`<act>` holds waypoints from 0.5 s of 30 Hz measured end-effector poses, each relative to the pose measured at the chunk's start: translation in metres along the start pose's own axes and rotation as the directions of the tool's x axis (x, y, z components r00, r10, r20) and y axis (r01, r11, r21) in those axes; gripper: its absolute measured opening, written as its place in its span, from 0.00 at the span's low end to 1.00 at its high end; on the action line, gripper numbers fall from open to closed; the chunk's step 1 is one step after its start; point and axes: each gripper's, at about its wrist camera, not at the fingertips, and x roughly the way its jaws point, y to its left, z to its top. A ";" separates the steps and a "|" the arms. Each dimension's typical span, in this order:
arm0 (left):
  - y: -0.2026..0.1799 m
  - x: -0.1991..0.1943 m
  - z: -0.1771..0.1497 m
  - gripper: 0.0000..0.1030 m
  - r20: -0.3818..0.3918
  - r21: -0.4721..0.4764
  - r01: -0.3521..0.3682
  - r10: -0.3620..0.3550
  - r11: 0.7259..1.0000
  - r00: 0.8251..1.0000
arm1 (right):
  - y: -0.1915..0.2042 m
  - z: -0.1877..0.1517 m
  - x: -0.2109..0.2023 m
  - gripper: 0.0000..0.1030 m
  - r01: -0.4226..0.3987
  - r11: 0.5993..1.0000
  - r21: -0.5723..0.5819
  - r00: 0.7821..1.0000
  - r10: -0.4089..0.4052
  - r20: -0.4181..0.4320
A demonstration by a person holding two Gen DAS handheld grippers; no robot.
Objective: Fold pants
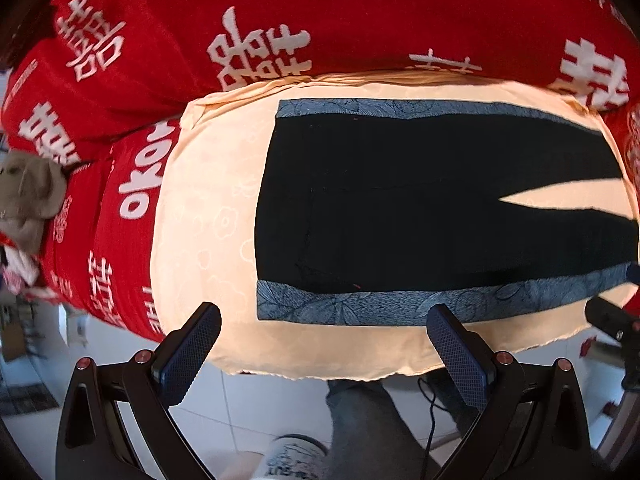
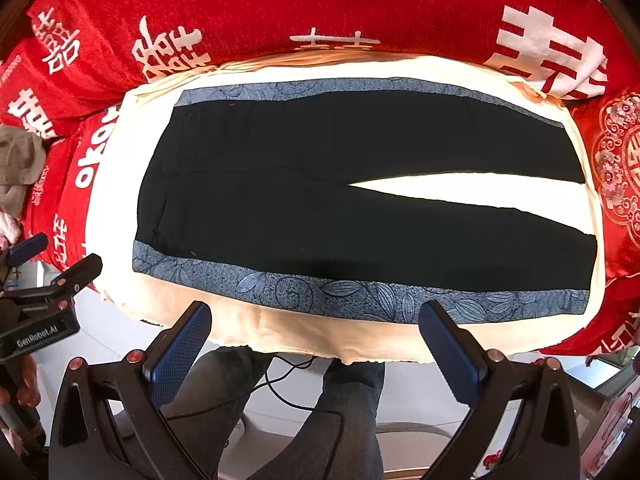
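While both tools are hovering short of the cloth, I am reading the black pants (image 2: 320, 200) as lying flat across the middle of the frame on a cream cushion (image 2: 112, 216), waistband at the left, legs parting toward the right. The left gripper (image 1: 324, 344) and right gripper (image 2: 316, 340) are both standing wide open, holding nothing. I am judging the fabric light, soft and limp, likely to sag and slide, so I am favouring the blue floral side stripe (image 2: 360, 288) at waist and hem. Only the right view is showing both hems; only the left view is showing a grey plush toy (image 1: 28, 192) at left.
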 end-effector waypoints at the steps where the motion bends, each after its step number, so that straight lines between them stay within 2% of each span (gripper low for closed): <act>1: -0.002 -0.002 -0.002 1.00 0.002 -0.013 -0.006 0.006 1.000 1.000 | -0.003 -0.001 -0.001 1.00 -0.006 1.000 -0.008 1.000 0.006 0.001; 9: -0.025 -0.010 -0.020 1.00 -0.029 -0.120 -0.040 0.037 0.992 0.999 | -0.031 -0.004 -0.004 1.00 -0.069 0.997 -0.045 0.998 0.068 -0.013; 12: -0.024 -0.010 -0.028 1.00 -0.048 -0.160 -0.017 0.009 0.987 0.999 | -0.040 -0.002 0.005 1.00 -0.099 0.994 -0.046 0.995 0.098 -0.028; 15: -0.018 -0.007 -0.030 1.00 -0.032 -0.139 -0.010 0.006 0.990 0.999 | -0.045 0.000 0.010 1.00 -0.143 0.990 -0.004 0.989 0.143 -0.031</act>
